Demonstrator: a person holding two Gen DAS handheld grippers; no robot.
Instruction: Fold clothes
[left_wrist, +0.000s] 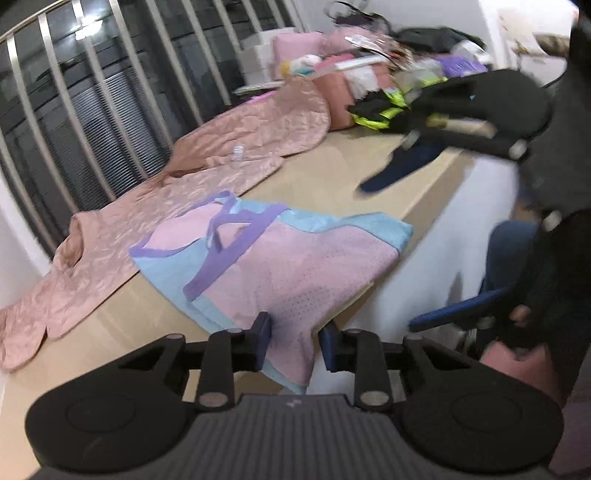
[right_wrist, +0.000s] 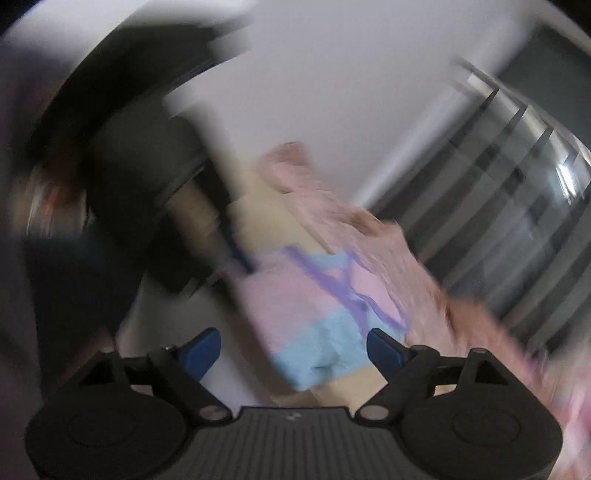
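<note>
In the left wrist view, the left tongs (left_wrist: 294, 345) are sitting at the bottom centre of the frame, pointing forward over the near edge of the desk (left_wrist: 147, 325). Their blue-tipped fingers (left_wrist: 263, 332) are standing a little apart on either side of the near corner of the pink, blue and purple mesh top (left_wrist: 280, 266); whether they are pinching it cannot be told. The top is lying flat in the middle of the frame, beside a crumpled pink satin garment (left_wrist: 207, 177) stretching toward the upper left. A pile of clothes (left_wrist: 406, 99) is filling the upper right.

In the right wrist view, heavily blurred, the right tongs (right_wrist: 293, 349) are hanging wide open at the bottom centre, gripping nothing, above the blue end of the mesh top (right_wrist: 314, 295). The satin garment (right_wrist: 354, 229) is running diagonally to its right.
</note>
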